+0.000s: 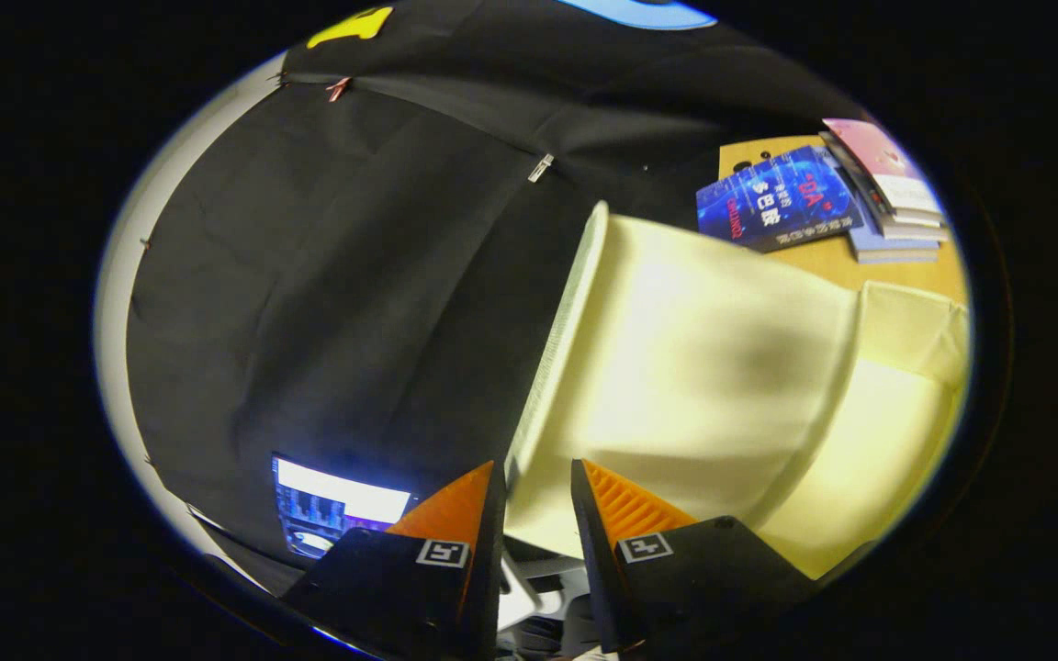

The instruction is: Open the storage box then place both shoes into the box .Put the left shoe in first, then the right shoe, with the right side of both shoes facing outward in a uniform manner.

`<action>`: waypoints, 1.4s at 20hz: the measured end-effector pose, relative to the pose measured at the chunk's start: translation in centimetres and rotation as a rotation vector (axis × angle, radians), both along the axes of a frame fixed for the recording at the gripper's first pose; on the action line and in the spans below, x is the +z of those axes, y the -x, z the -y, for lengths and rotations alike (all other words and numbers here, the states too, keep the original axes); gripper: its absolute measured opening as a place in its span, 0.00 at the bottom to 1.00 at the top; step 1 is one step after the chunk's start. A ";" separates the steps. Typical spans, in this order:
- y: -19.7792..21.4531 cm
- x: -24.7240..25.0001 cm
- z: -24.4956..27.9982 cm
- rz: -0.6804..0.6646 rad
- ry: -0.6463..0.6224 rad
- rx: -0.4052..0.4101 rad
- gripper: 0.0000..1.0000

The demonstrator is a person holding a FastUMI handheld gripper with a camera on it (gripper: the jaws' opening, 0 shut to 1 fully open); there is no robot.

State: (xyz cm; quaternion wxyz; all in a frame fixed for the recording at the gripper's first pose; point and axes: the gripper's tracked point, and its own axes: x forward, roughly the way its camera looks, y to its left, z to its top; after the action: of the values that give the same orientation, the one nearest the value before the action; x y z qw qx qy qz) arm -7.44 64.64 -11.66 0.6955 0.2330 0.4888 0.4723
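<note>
Your storage box lid [676, 367] is the thing in hand: a pale, cream panel swung up and tilted, its ribbed edge running from about 12 o'clock down to 6 o'clock just ahead of the fingers. The rest of the box [906, 367] sits beyond it at roughly 3 o'clock, pale as well, its interior hidden behind the lid.

The gripper [536, 509] has its fingers narrowly apart, with the lid's lower edge lying in the gap between them. Whether both pads actually press on that edge you cannot tell; contact is hidden at the tips.

Judgement: you are in the opening step. The lid looks raised but not clearly parked, and no shoe has gone in.

Next move, as it appears: carry the lid further back until it rests open by itself, then let go and pull clear. After that fetch the left shoe first. Keep the lid's swing slow, since the panel looks light and may spring back.

Further out: a stack of books [887, 197] on the wooden table [896, 262] at 2 o'clock. A lit screen [336, 509] at 7 o'clock, beside the left finger. Black cloth wall [327, 303] behind, from 9 to 12 o'clock.
</note>
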 end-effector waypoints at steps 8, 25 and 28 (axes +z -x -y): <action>-8.2 -0.4 17.9 0.334 0.216 -0.284 0.98; -4.0 -21.7 49.8 0.386 0.811 -0.287 0.99; -4.4 -24.4 48.9 0.296 0.764 -0.275 0.99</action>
State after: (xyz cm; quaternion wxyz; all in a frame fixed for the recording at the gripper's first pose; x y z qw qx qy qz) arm -3.07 15.74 -36.10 0.8508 -0.0486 0.4881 0.1886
